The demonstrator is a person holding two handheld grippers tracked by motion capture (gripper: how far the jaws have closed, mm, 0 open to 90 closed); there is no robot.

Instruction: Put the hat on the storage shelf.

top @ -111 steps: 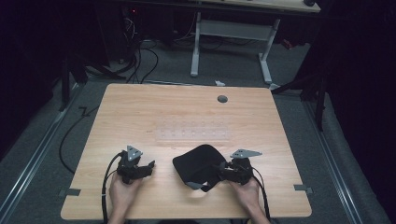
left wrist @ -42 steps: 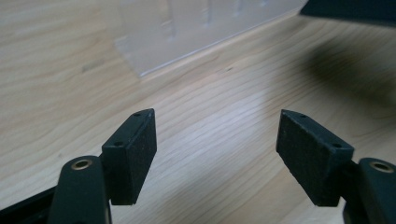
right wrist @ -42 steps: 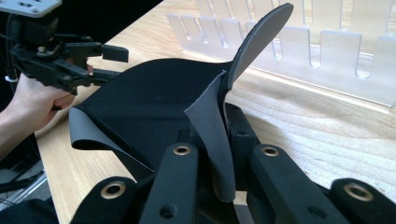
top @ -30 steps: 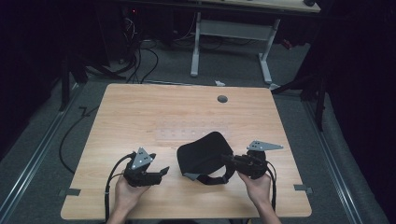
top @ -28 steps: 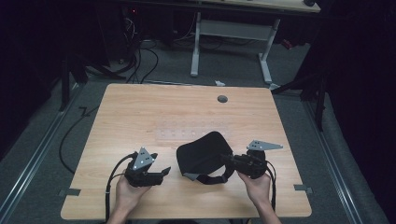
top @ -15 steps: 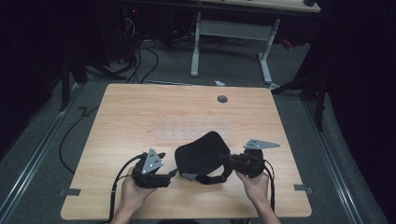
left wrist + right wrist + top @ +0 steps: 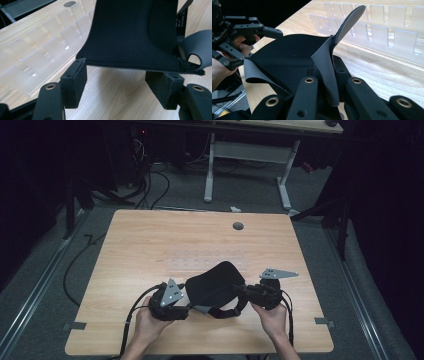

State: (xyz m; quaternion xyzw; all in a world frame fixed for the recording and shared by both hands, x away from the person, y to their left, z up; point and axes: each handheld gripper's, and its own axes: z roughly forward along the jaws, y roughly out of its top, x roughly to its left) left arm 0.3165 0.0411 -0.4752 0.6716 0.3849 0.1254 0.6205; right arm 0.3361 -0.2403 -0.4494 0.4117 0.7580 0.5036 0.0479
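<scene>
A black padded fabric piece (image 7: 215,282) with grey straps lies near the front of the wooden table (image 7: 150,240), one side lifted. My right gripper (image 7: 241,290) comes in from the right, shut on a grey flap (image 7: 327,67) of it that stands up between the jaws. From the left, my left gripper (image 7: 189,301) is at the fabric's edge. In the left gripper view the black fabric (image 7: 130,32) has its hem across the tips of the two pads (image 7: 75,82). The jaws have just been closing a little but stand wide and do not press on it.
A clear plastic slotted rack (image 7: 200,262) lies flat on the table just behind the fabric. A round cable hole (image 7: 238,226) sits near the far edge. Cables trail from both grippers off the front edge. Desk legs and wires stand beyond the table.
The left gripper has moved right up to the fabric's edge and risen slightly. The right gripper lifted its side of the fabric earlier and has since stayed still.
</scene>
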